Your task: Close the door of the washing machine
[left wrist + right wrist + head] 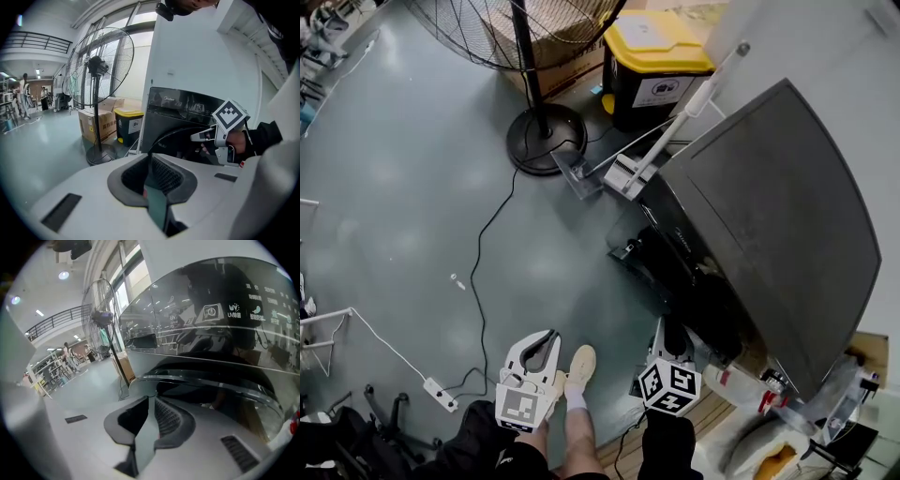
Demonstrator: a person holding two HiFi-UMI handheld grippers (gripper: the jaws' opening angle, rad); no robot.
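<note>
The washing machine (778, 216) stands at the right, with a grey top and a dark glossy front. Its round dark door (661, 267) hangs open toward the floor side. My right gripper (668, 325) is just in front of that door, jaws together and empty. In the right gripper view the control panel (211, 310) and the curved door rim (206, 380) fill the frame just beyond the right gripper (151, 400). My left gripper (551, 336) hangs lower left, away from the machine, shut on nothing. The left gripper view shows the right gripper (206, 137) at the door edge (171, 138).
A pedestal fan (539, 141) stands on the grey floor at the back, with a yellow-lidded bin (656, 66) and a cardboard box beside it. A white-handled tool (675, 127) leans by the machine. A cable and power strip (441, 394) cross the floor. My shoe (579, 368) is between the grippers.
</note>
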